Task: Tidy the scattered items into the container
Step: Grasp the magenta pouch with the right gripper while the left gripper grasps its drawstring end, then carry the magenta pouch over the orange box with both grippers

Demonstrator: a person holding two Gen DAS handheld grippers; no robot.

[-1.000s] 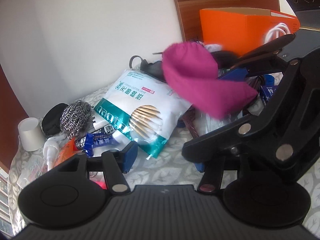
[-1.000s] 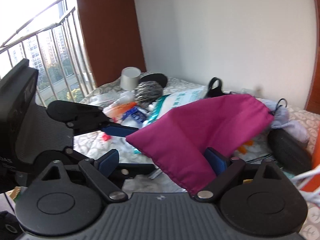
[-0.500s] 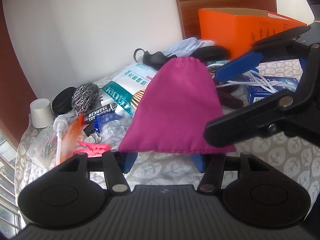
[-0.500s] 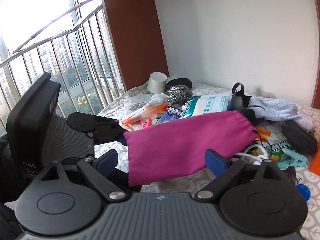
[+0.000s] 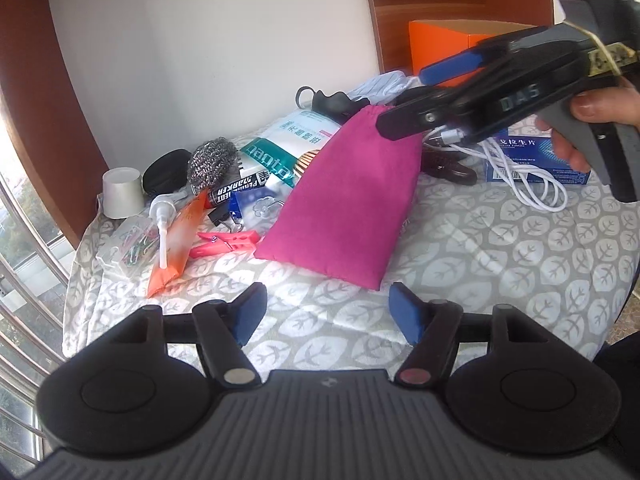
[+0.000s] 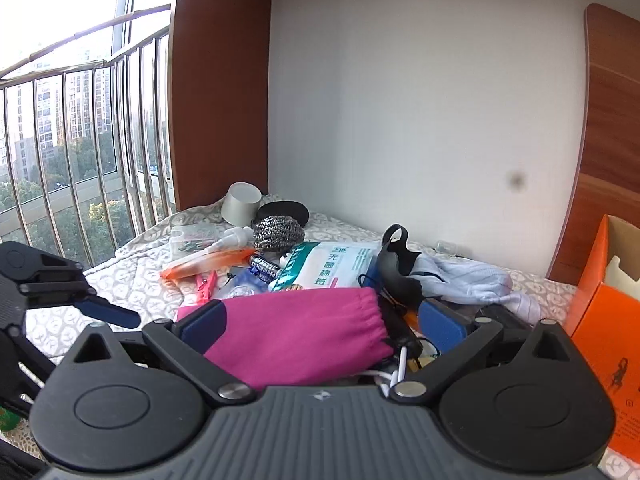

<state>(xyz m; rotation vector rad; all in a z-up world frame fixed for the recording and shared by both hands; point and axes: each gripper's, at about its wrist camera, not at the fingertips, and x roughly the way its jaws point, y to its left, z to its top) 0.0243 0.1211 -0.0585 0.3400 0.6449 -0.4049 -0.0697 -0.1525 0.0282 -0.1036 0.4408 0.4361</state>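
The magenta pouch lies flat just beyond the left gripper, whose spread jaws are opening, empty. The right gripper jaws are opening wide above the pouch's drawstring end, not pressing it.

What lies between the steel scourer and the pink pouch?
The cotton-swab pack lies between the scourer and the pouch, with a marker below it, in the left wrist view.

Right wrist view. The right gripper hangs over a leaf-print cloth, its jaws opening wide on either side of a magenta pouch that lies flat, no pad pressing it. Behind the pouch: a white packet, a steel scourer, an upturned cup, an orange tube and a pink peg. An orange box stands right of the pouch; the left gripper's finger reaches in from the left.
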